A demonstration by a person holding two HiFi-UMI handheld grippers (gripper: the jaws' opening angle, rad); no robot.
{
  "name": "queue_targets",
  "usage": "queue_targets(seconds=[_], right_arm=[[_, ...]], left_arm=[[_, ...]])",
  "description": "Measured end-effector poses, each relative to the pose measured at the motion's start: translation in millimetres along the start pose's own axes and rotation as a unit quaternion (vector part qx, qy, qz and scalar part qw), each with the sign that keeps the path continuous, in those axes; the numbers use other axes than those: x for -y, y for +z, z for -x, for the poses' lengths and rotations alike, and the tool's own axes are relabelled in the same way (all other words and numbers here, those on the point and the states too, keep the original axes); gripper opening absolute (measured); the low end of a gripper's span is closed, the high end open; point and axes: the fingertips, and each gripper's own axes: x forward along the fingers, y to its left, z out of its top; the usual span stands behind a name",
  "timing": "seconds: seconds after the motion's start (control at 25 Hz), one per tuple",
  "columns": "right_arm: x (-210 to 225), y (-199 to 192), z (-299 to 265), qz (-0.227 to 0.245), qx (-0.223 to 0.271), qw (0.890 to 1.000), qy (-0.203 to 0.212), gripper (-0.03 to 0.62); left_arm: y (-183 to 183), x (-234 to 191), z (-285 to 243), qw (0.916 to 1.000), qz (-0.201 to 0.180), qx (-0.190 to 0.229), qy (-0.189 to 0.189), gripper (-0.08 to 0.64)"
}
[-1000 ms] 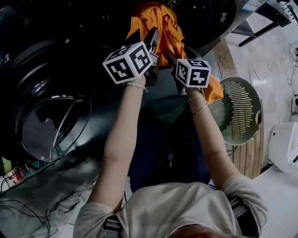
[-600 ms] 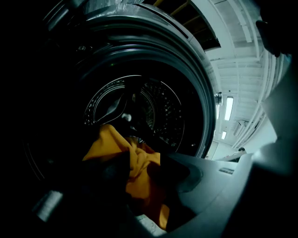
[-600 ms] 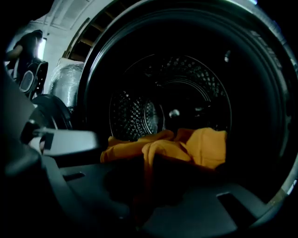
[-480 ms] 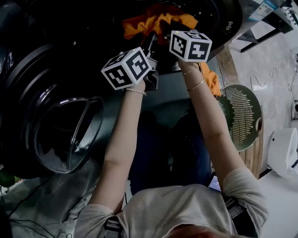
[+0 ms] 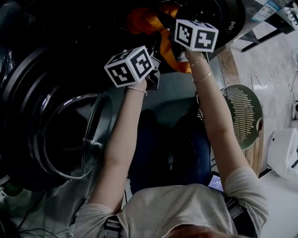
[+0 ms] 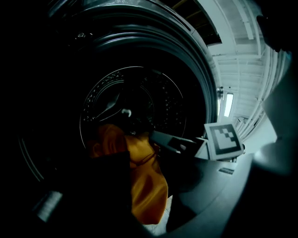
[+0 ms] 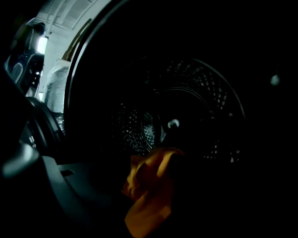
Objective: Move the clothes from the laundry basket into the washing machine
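An orange cloth (image 5: 164, 45) hangs over the lip of the washing machine's dark drum (image 5: 205, 14), one end inside, a strip trailing down between the grippers. My left gripper (image 5: 156, 59) stays at the drum's mouth, shut on the orange cloth (image 6: 142, 181), which bulges beside its dark jaw. My right gripper (image 5: 168, 24) reaches into the opening just above and right of it. Its jaws have just been opening, with the bunched orange cloth (image 7: 151, 186) low between them. From the left gripper view, the right gripper's grey finger (image 6: 170, 142) touches the cloth. The perforated drum (image 7: 186, 111) fills the right gripper view.
The machine's round glass door (image 5: 70, 135) stands swung open at the left. A round slatted laundry basket (image 5: 242, 116) sits on the floor at the right, beside the person's right arm. A white box (image 5: 284, 144) stands further right. Cables lie at the lower left.
The right gripper has risen and gone further into the drum opening with the orange cloth. More of the cloth now lies inside the drum. The left gripper has stayed put.
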Motion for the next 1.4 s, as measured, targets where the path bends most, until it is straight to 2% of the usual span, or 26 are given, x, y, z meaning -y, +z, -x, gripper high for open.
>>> queue_targets(seconds=[0.08, 0.2, 0.4, 0.64, 0.72, 0.8, 0.84, 0.92, 1.04, 1.16, 1.4], right_arm=[[-4.6, -7.3, 23.7, 0.024, 0.008, 1.000, 0.003, 0.247], [-7.7, -27.4, 59.7, 0.047, 0.009, 0.999, -0.014, 0.247], [4.2, -81.6, 91.0, -0.024, -0.009, 0.997, -0.068, 0.257], [31.0, -162.6, 88.4, -0.064, -0.094, 0.986, -0.119, 0.288], [34.8, -183.0, 83.4, -0.071, -0.119, 0.983, -0.119, 0.288], [30.3, -194.5, 74.6, -0.082, -0.135, 0.983, -0.096, 0.288], [25.4, -194.4, 70.6, -0.088, -0.134, 0.984, -0.078, 0.260], [11.9, -179.5, 66.7, -0.097, -0.109, 0.989, -0.037, 0.021], [-4.3, -137.6, 59.0, -0.089, -0.052, 0.995, 0.007, 0.021], [-7.7, -93.2, 44.2, -0.065, -0.009, 0.997, 0.030, 0.021], [0.8, -36.6, 9.0, -0.027, 0.027, 0.999, 0.026, 0.021]], left_arm=[[-0.6, 0.0, -0.9, 1.0000, 0.000, -0.001, -0.001, 0.190], [-2.6, 2.0, -2.7, 1.0000, -0.006, -0.007, -0.003, 0.190], [-4.3, 6.3, -4.3, 0.9997, -0.016, -0.014, -0.007, 0.190], [-7.2, 8.5, -6.0, 0.9995, -0.024, -0.019, -0.007, 0.190], [-8.3, 8.9, -5.4, 0.9994, -0.026, -0.021, -0.006, 0.190], [-8.5, 8.2, -4.9, 0.9994, -0.027, -0.023, -0.005, 0.190], [-8.3, 7.8, -4.8, 0.9994, -0.026, -0.022, -0.004, 0.190], [-8.0, 7.2, -4.4, 0.9995, -0.024, -0.020, -0.004, 0.190], [-5.7, 5.7, -3.6, 0.9994, -0.028, -0.018, -0.002, 0.190], [-1.7, 3.5, -1.9, 0.9992, -0.037, -0.013, 0.004, 0.190], [0.8, 0.6, -0.5, 0.9995, -0.031, -0.011, 0.005, 0.190]])
